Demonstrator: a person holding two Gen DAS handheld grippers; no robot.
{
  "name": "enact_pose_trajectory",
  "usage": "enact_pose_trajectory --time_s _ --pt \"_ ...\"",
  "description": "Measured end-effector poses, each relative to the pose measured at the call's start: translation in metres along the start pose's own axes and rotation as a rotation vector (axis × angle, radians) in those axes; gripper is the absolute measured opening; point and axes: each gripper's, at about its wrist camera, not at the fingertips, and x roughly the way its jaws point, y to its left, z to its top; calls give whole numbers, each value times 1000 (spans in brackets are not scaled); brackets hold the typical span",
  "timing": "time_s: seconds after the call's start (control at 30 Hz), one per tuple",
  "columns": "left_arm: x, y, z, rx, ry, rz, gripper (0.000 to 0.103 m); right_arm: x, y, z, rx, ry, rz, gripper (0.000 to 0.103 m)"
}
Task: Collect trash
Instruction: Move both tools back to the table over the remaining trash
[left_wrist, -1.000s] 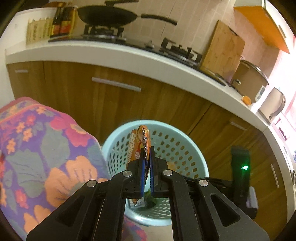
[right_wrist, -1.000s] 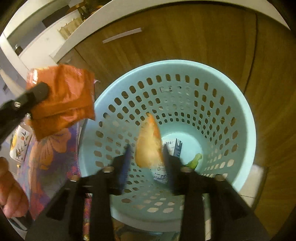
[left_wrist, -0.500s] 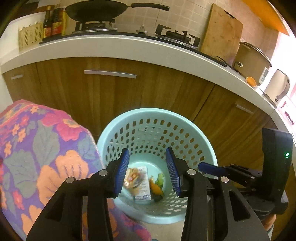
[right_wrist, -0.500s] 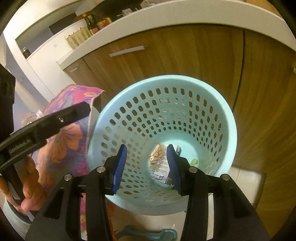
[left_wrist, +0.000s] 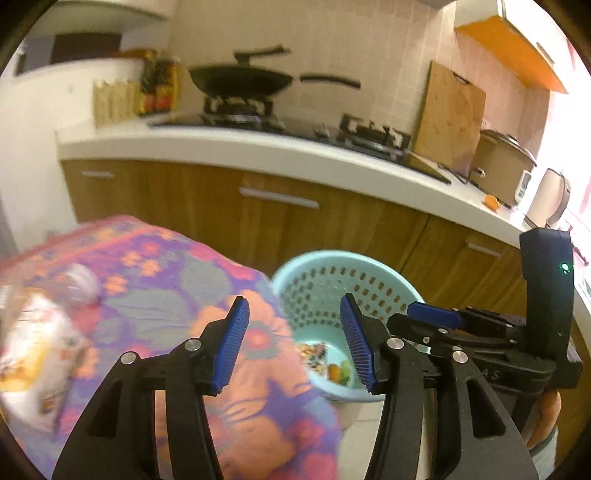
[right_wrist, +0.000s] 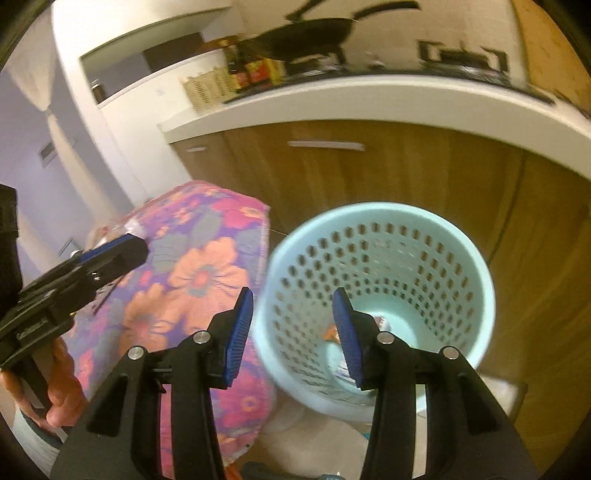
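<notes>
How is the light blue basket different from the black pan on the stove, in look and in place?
The basket is light blue plastic with many holes in its wall; the pan is black with a solid wall and a long handle. The basket stands low, in front of the wooden cabinets, and the pan sits high on the stove. Trash lies in the basket; the pan's inside is not visible. Both are round and open on top.

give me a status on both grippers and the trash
Left gripper open, jaws just opened, empty. Right gripper open, empty. Wrappers lie in the perforated blue wastebasket. Floral cloth beside the basket; nothing blocking.
</notes>
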Motion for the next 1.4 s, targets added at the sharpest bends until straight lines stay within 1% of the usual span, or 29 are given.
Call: enact_pose_trajectory --time_s 0.1,0.27,0.43,0.5,0.57,0.63,0.7,0.8,0.9,1.03,1.17,1.2,1.27,1.33,1.4 --pt "-34 14 -4 3 -56 61 50 2 31 3 -59 -8 27 41" --pt "-89 53 -14 -37 -138 165 50 9 84 4 -155 -6 73 41" --pt "-129 94 -26 -84 -185 267 50 16 133 2 -245 -5 101 41" --pt "-140 112 -32 -103 -190 301 50 20 151 0 -269 -3 121 41" --pt "-150 132 -39 -111 -185 349 54 26 171 -1 -294 5 140 41" --pt "-157 150 -47 -110 -165 380 61 30 186 -3 -315 13 155 41" --pt "-160 167 -53 -96 -133 413 61 34 200 -6 -335 21 168 41" --pt "-156 183 -61 -63 -77 439 63 41 220 -8 -359 35 188 41" --pt "-146 201 -71 -40 -18 443 63 45 235 -10 -372 44 210 42" --pt "-134 222 -77 -41 21 429 63 49 252 -13 -405 51 224 42" --pt "-126 230 -76 -18 46 453 63 54 266 -16 -435 61 229 42" --pt "-121 230 -74 -1 59 459 62 55 268 -17 -438 63 229 42" --pt "-110 229 -73 29 90 473 55 57 274 -17 -442 67 231 42" --pt "-99 232 -72 40 117 479 42 60 278 -19 -443 72 238 42" --pt "-92 235 -72 34 126 484 32 62 283 -21 -444 81 243 42"
